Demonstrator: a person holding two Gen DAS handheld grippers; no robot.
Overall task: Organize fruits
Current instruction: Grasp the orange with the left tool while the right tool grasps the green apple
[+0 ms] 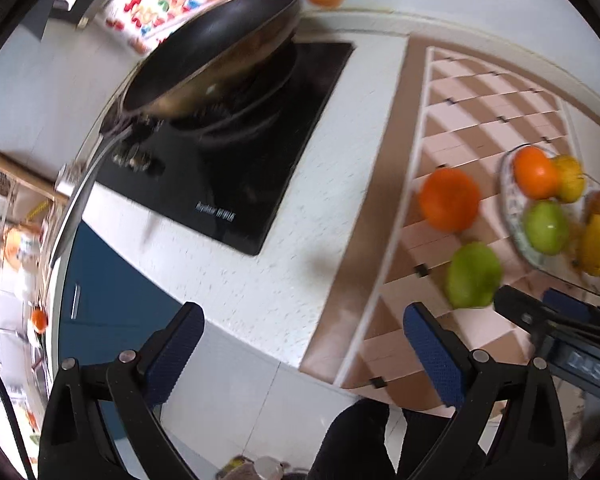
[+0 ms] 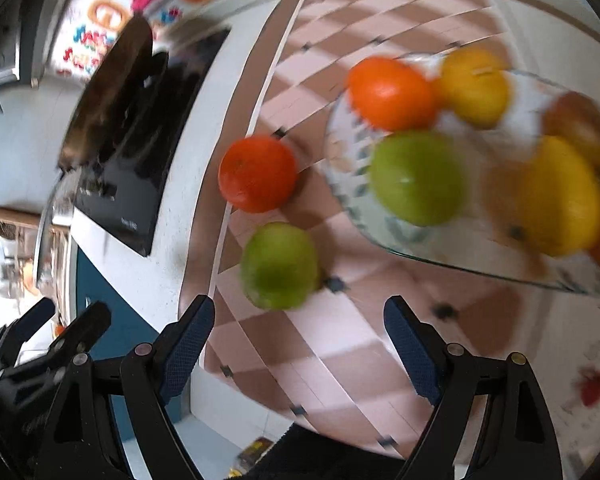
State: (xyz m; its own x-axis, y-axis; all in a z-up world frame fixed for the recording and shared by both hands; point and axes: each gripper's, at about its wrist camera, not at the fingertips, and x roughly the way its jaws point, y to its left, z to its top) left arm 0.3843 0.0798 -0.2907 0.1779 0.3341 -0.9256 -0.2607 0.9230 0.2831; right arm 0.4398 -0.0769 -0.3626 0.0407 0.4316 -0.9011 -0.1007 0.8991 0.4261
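A glass plate [image 2: 356, 208] on a checkered mat holds several fruits: an orange [image 2: 390, 94], a green apple [image 2: 418, 178], yellow fruits [image 2: 474, 86] and a brownish one. An orange [image 2: 257, 174] and a green apple [image 2: 279, 266] lie loose on the mat left of the plate. They also show in the left wrist view, the orange [image 1: 450, 199], the apple [image 1: 475, 275] and the plate [image 1: 510, 208]. My right gripper [image 2: 298, 338] is open and empty, just short of the loose green apple. My left gripper [image 1: 304, 344] is open and empty over the counter edge.
A black frying pan [image 1: 216, 48] sits on a black cooktop [image 1: 228, 184] left of the checkered mat [image 1: 480, 92]. The white counter [image 1: 340, 160] ends in a front edge above a blue cabinet [image 1: 112, 312]. Colourful wall stickers are behind.
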